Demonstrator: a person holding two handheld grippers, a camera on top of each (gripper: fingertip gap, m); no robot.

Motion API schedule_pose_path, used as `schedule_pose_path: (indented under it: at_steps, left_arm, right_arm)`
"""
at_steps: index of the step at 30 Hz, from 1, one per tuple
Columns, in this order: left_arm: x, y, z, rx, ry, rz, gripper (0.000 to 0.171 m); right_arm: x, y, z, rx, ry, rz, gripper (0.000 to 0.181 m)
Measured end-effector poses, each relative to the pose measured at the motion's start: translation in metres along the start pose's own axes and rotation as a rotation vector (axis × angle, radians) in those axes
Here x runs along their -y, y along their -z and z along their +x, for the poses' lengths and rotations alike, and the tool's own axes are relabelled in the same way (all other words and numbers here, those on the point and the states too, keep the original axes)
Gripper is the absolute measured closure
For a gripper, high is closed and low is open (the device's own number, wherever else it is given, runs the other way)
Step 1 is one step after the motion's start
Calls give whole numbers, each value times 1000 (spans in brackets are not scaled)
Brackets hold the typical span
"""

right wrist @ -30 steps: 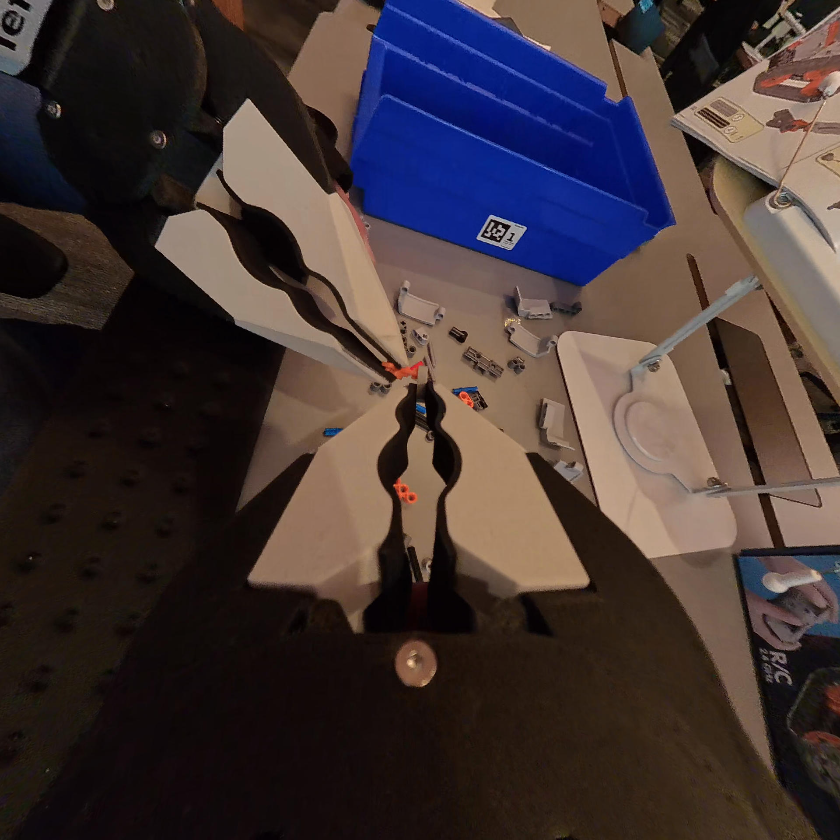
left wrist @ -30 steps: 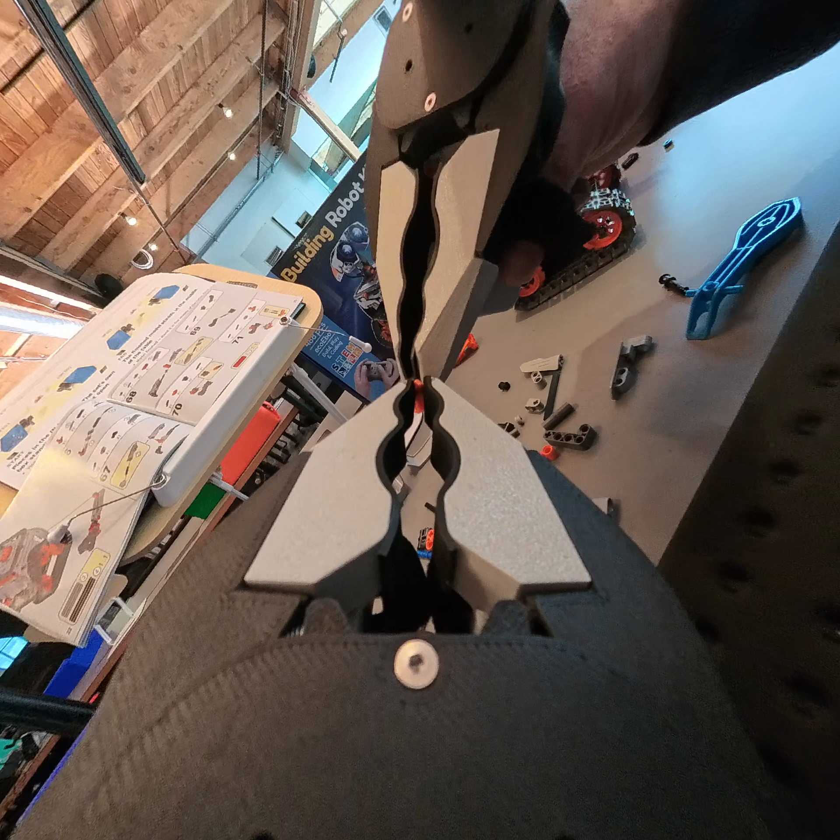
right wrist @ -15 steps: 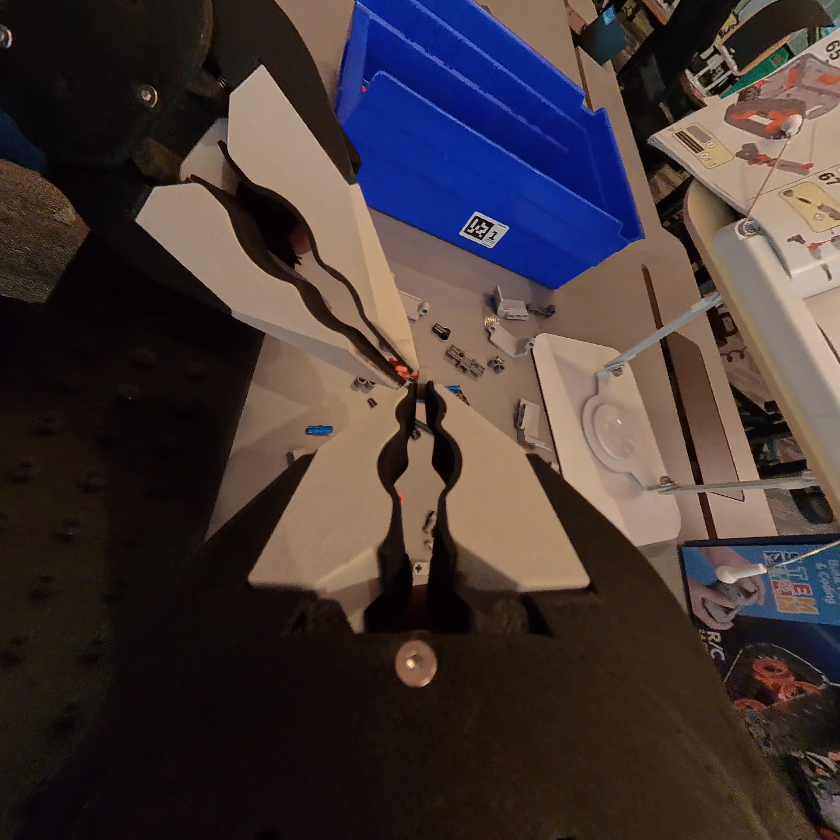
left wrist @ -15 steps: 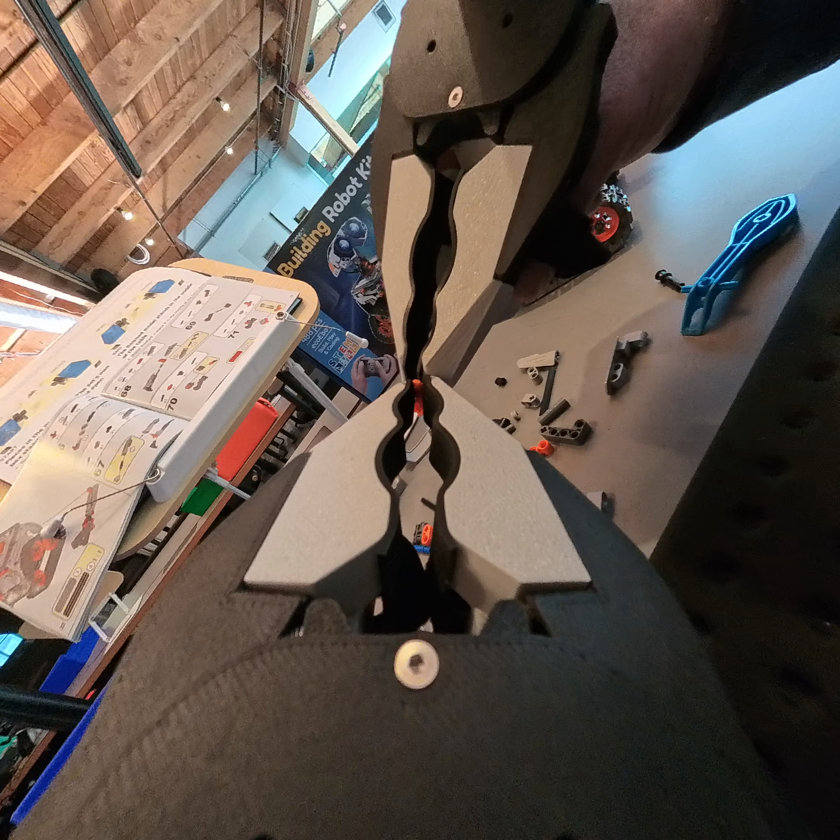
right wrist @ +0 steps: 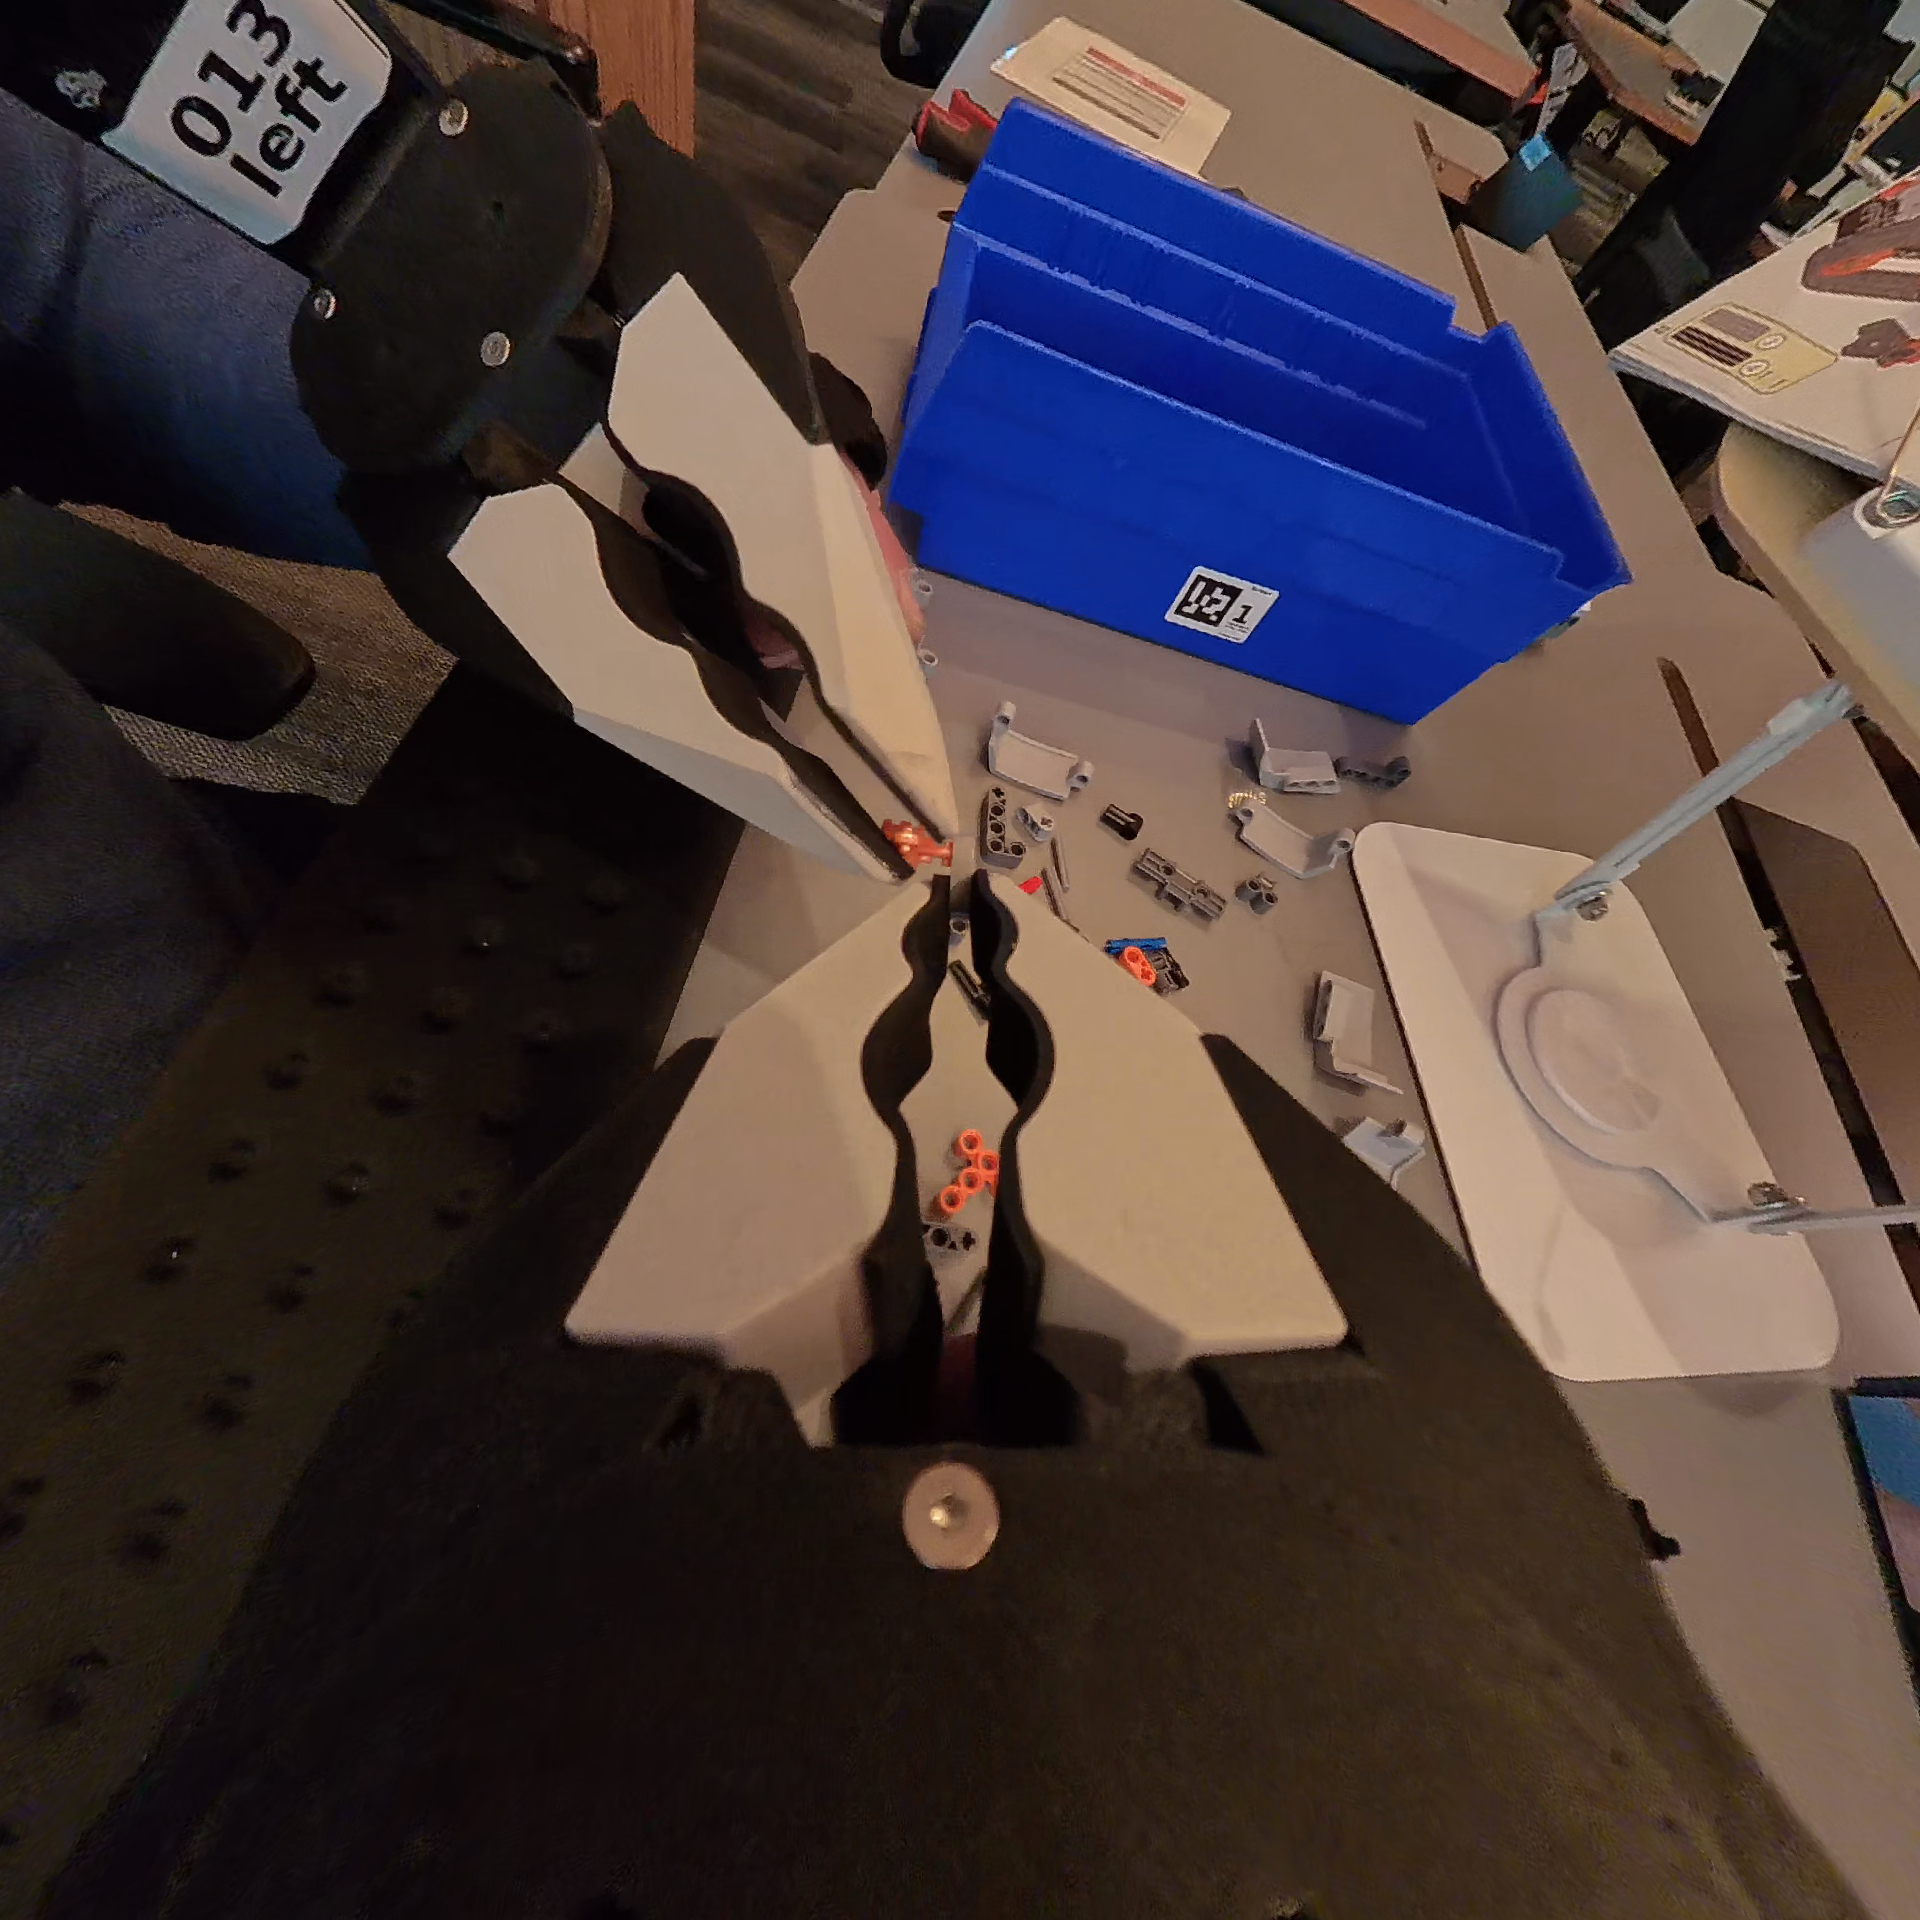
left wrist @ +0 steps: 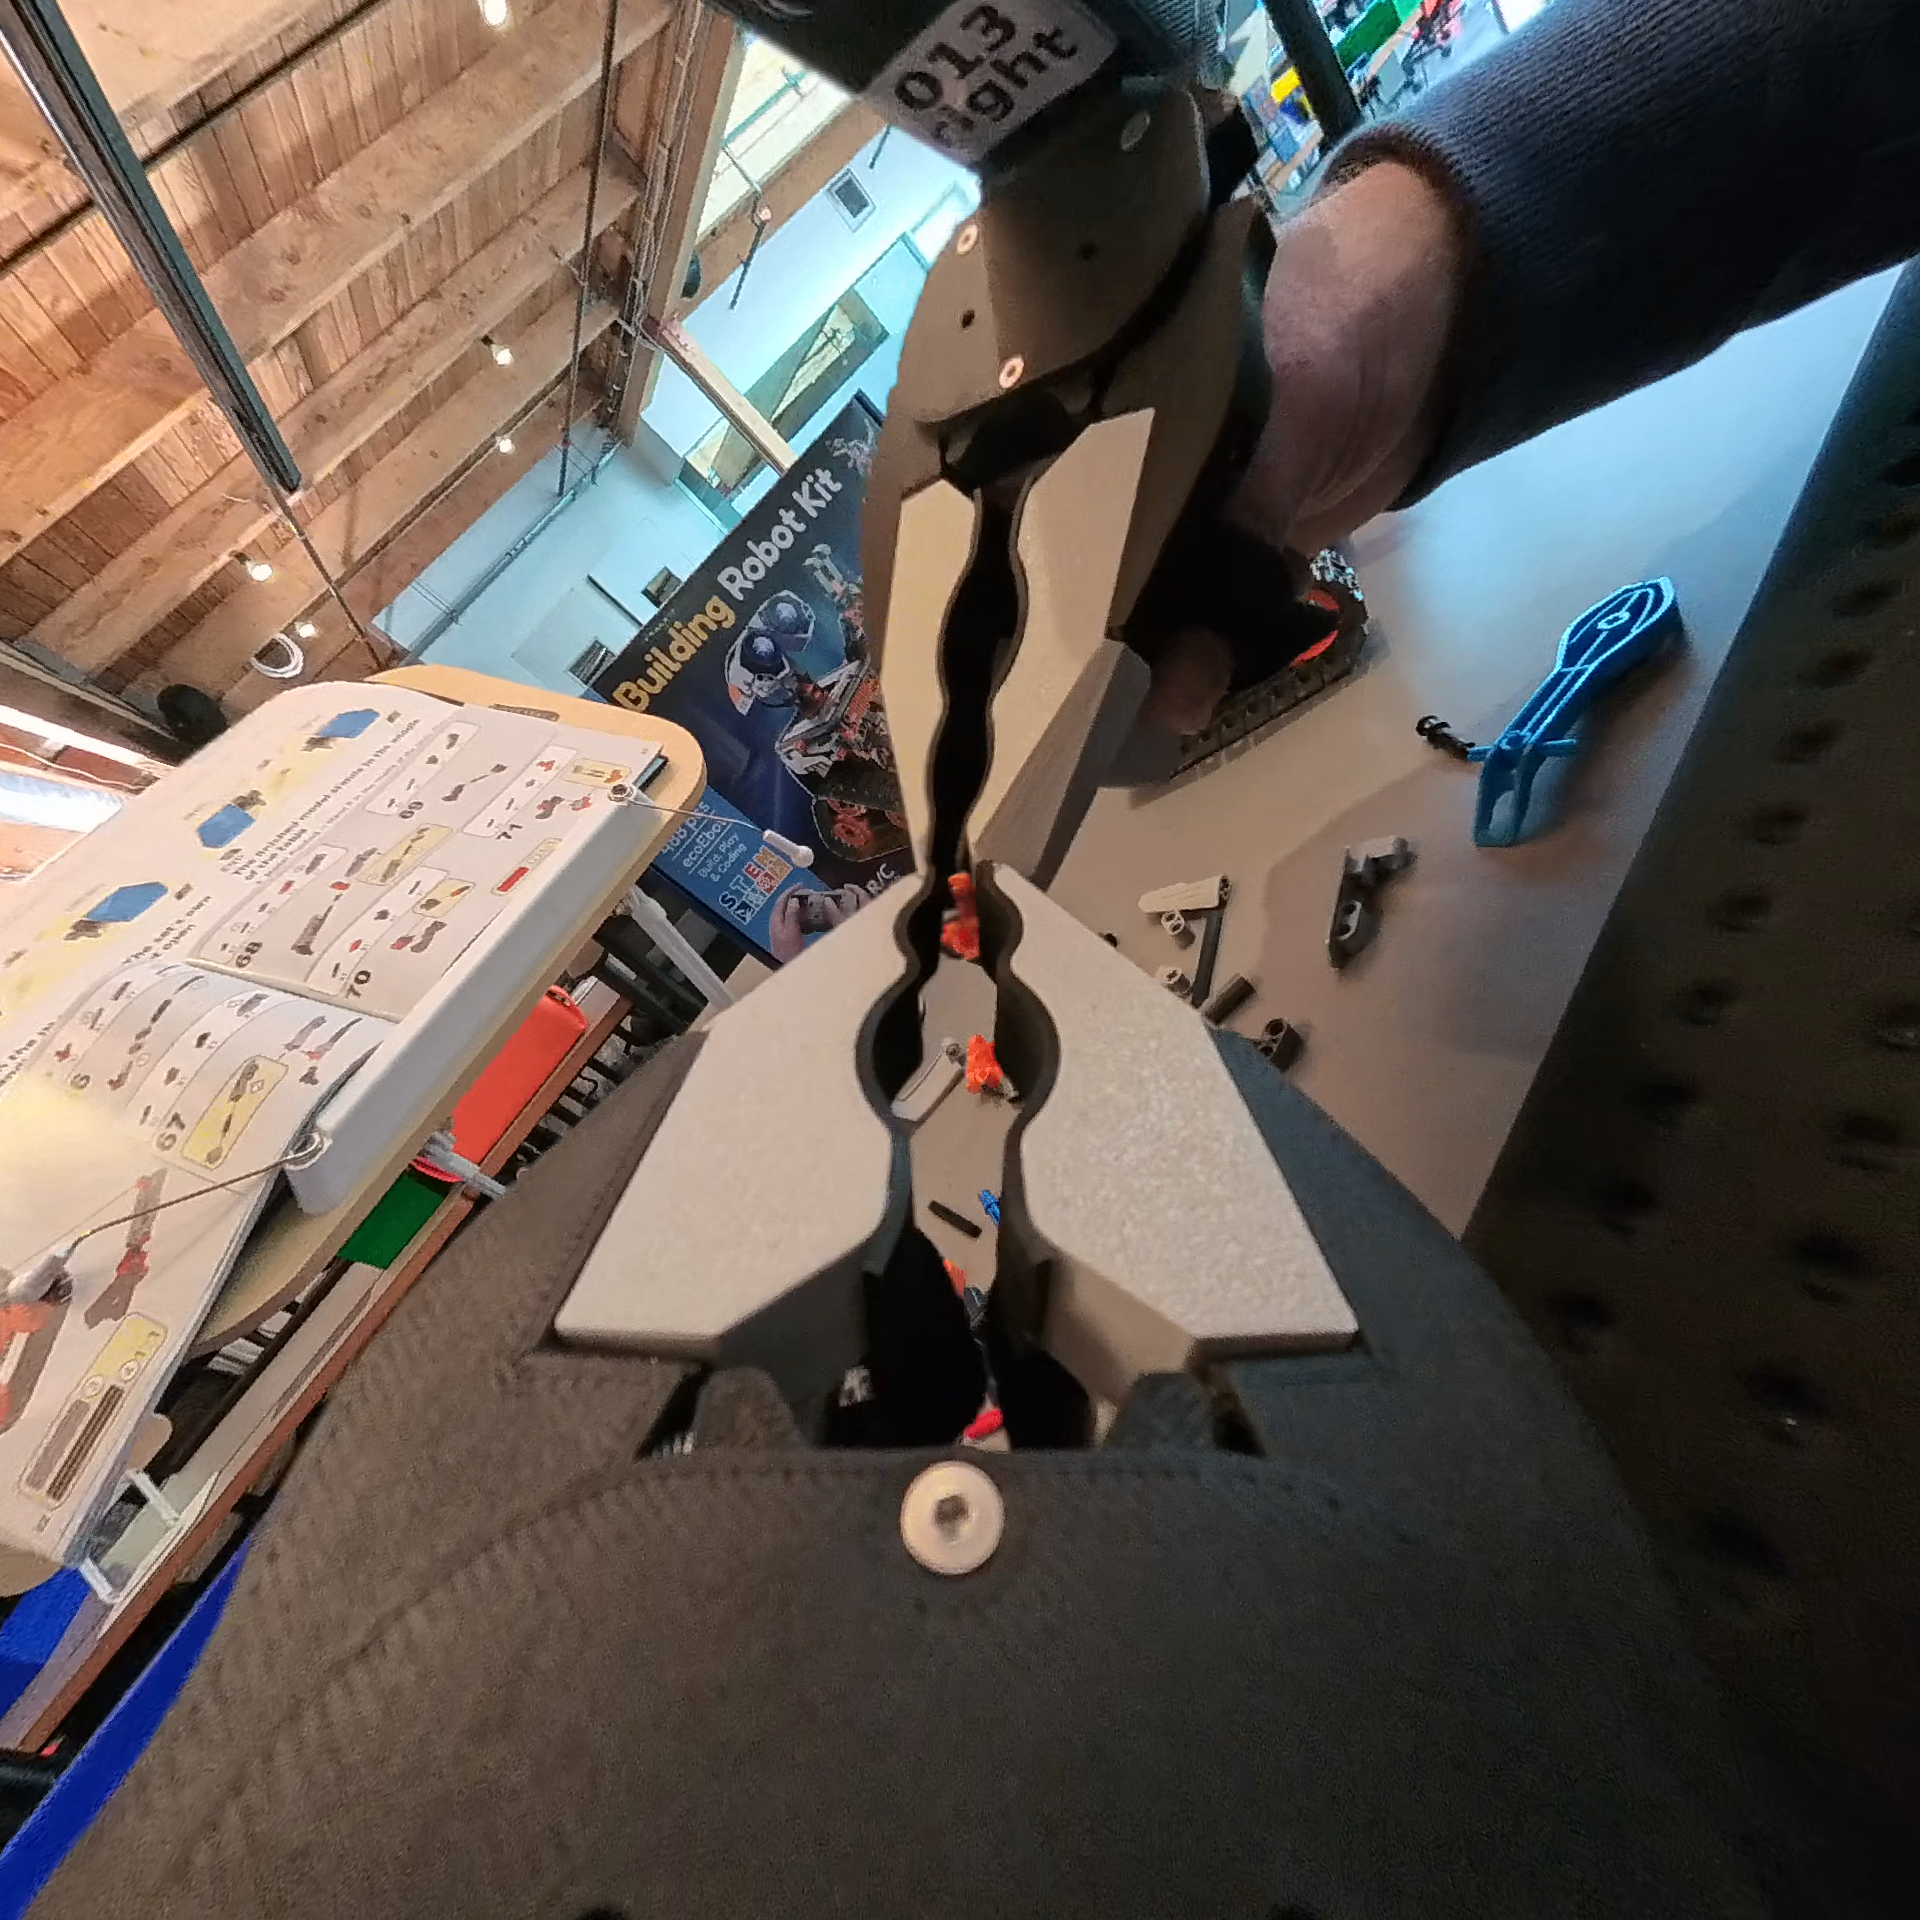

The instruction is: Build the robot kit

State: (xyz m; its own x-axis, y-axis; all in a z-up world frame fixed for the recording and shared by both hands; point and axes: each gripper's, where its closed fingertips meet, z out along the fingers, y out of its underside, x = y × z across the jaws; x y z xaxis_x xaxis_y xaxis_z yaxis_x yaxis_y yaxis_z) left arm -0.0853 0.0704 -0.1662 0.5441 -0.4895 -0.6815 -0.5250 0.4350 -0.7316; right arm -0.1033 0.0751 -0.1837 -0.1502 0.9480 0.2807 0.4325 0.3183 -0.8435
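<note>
I am pinching a small orange plastic connector piece at the very tips of my left gripper, its long axis running along my fingers. My right gripper, nearly closed and seemingly holding nothing, is meeting it tip to tip from the opposite side, almost touching. Below, loose grey and orange building pieces are lying scattered on the grey table, before a blue plastic bin; an open instruction booklet is standing under wooden rafters.
</note>
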Motion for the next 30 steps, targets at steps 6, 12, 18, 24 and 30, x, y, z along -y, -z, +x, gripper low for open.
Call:
schedule_pose_path:
  at_steps: [6,12,18,24,30]
  left_arm:
    - [2,1,1,4,-22,10,165]
    - [-2,1,2,-5,-13,1,162]
    - [-2,0,4,-11,-8,1,167]
    - [2,3,3,2,-40,21,169]
    - [8,6,6,22,-141,46,169]
  right_arm:
    - [1,1,-3,18,2,14,180]
    - [3,3,-1,26,-18,39,180]
    - [3,2,-1,-2,5,37,180]
    - [6,2,-4,-23,66,34,180]
    - [11,6,-12,66,19,93,180]
